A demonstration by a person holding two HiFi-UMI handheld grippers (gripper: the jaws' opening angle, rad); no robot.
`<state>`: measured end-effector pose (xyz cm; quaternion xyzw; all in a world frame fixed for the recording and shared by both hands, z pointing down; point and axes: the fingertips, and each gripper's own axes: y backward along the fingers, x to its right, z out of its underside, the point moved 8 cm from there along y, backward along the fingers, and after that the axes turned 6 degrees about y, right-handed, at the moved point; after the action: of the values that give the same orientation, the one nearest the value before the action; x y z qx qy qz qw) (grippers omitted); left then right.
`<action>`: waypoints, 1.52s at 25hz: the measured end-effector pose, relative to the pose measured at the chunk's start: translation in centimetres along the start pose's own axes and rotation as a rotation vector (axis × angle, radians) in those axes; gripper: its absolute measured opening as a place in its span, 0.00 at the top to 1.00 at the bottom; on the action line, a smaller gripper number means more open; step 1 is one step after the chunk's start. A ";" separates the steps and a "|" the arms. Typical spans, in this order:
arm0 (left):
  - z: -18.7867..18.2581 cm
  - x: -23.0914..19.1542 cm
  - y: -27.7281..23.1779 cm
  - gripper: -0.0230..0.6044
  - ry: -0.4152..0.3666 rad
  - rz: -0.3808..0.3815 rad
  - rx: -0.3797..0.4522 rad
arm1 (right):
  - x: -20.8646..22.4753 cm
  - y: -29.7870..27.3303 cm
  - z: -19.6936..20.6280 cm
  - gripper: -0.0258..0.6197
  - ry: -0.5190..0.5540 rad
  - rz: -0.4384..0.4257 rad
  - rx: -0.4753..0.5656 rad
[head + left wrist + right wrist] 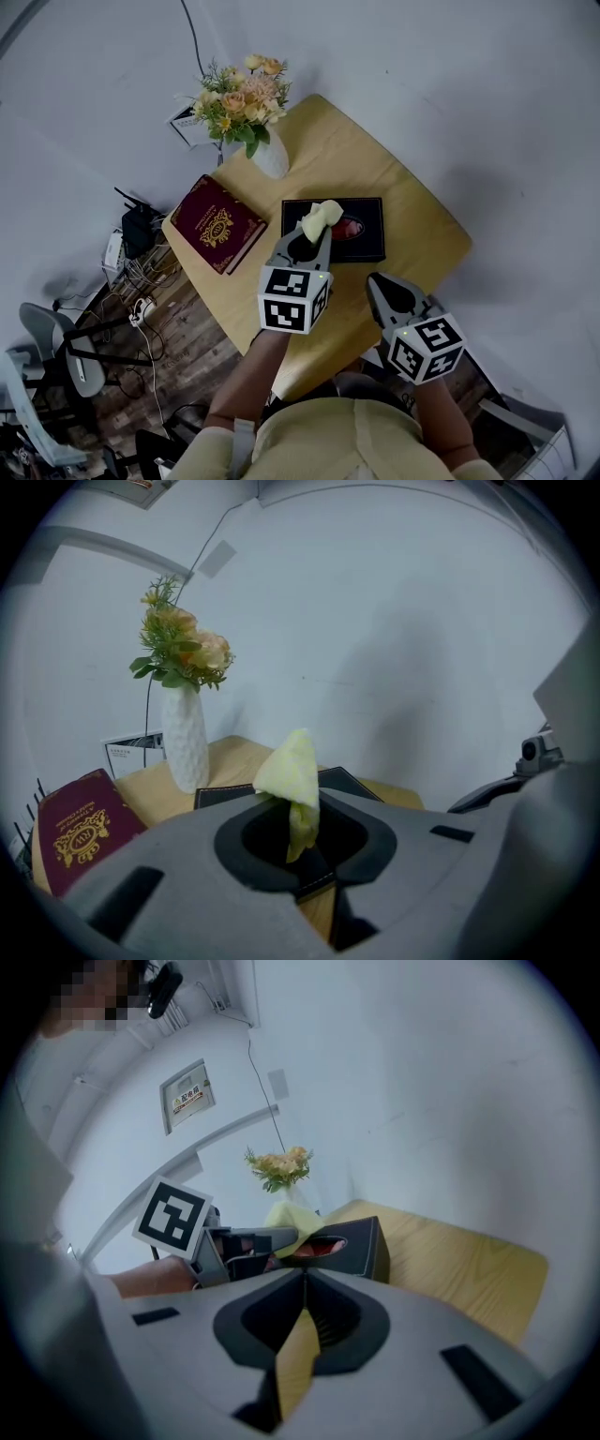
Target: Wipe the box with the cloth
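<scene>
A black box [361, 234] with a red oval window lies in the middle of the wooden table [422, 225]. My left gripper [317, 238] is shut on a pale yellow cloth [320, 218], and the cloth hangs over the box's left part. In the left gripper view the cloth [292, 769] sticks up from the closed jaws, with the box [342, 781] just behind. My right gripper [372, 279] is shut and holds nothing; it hovers near the table's front edge, to the right of the left one. The right gripper view shows the box [364, 1241] and the cloth [291, 1215] ahead.
A dark red book [216, 225] lies to the left of the box. A white vase with flowers [267, 155] stands at the table's far corner. Cables and chairs crowd the floor to the left [131, 281]. White walls close in behind the table.
</scene>
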<state>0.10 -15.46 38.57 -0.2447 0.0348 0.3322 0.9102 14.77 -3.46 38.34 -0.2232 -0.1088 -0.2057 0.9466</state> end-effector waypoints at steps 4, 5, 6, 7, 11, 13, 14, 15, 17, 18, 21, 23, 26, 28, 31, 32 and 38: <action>0.0 1.2 -0.7 0.88 -0.008 0.033 -0.004 | 0.4 0.6 0.4 0.91 -0.011 0.018 -0.001; 0.0 1.6 -0.9 0.88 -0.010 0.042 -0.005 | 0.5 0.8 0.5 0.91 -0.015 0.023 -0.001; 0.0 1.9 -1.1 0.88 -0.013 0.051 -0.005 | 0.7 1.0 0.5 0.91 -0.018 0.028 -0.001; -0.1 2.3 -1.3 0.88 -0.017 0.059 -0.006 | 0.8 1.2 0.6 0.91 -0.022 0.034 0.000; 0.0 3.8 -2.1 0.88 -0.027 0.096 -0.009 | 1.4 2.0 1.0 0.91 -0.036 0.055 0.001; -0.1 4.6 -2.4 0.88 -0.033 0.117 -0.008 | 1.7 2.4 1.1 0.91 -0.041 0.066 0.003; -0.1 5.0 -2.5 0.88 -0.037 0.127 -0.008 | 1.8 2.6 1.2 0.91 -0.043 0.071 0.004; 0.0 5.4 -2.6 0.88 -0.041 0.137 -0.010 | 2.0 2.8 1.2 0.91 -0.046 0.076 0.005; 0.1 6.2 -2.8 0.88 -0.049 0.156 -0.015 | 2.1 3.1 1.4 0.91 -0.051 0.084 0.006; 0.1 6.5 -2.9 0.88 -0.052 0.165 -0.016 | 2.2 3.3 1.4 0.91 -0.053 0.087 0.006; 0.1 7.5 -3.0 0.88 -0.062 0.189 -0.019 | 2.2 3.7 1.5 0.91 -0.055 0.094 0.006; 0.2 8.2 -2.9 0.88 -0.069 0.204 -0.018 | 2.2 4.0 1.6 0.91 -0.056 0.097 0.007; 0.2 9.0 -2.8 0.88 -0.079 0.223 -0.012 | 2.3 4.4 1.8 0.91 -0.057 0.100 0.008; 0.2 9.4 -2.6 0.88 -0.085 0.233 -0.006 | 2.3 4.5 1.8 0.91 -0.057 0.102 0.009; 0.1 9.8 -2.0 0.88 -0.090 0.240 0.003 | 2.2 4.7 1.9 0.91 -0.056 0.102 0.008; 0.1 9.8 -1.7 0.88 -0.090 0.242 0.007 | 2.2 4.7 1.9 0.91 -0.054 0.100 0.008; -0.1 9.8 0.5 0.88 -0.084 0.238 0.040 | 2.0 4.6 1.4 0.91 -0.034 0.087 0.021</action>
<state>7.40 -9.47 36.06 -0.2066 0.0324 0.4472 0.8696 18.41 0.27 38.46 -0.2214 -0.1171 -0.1592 0.9550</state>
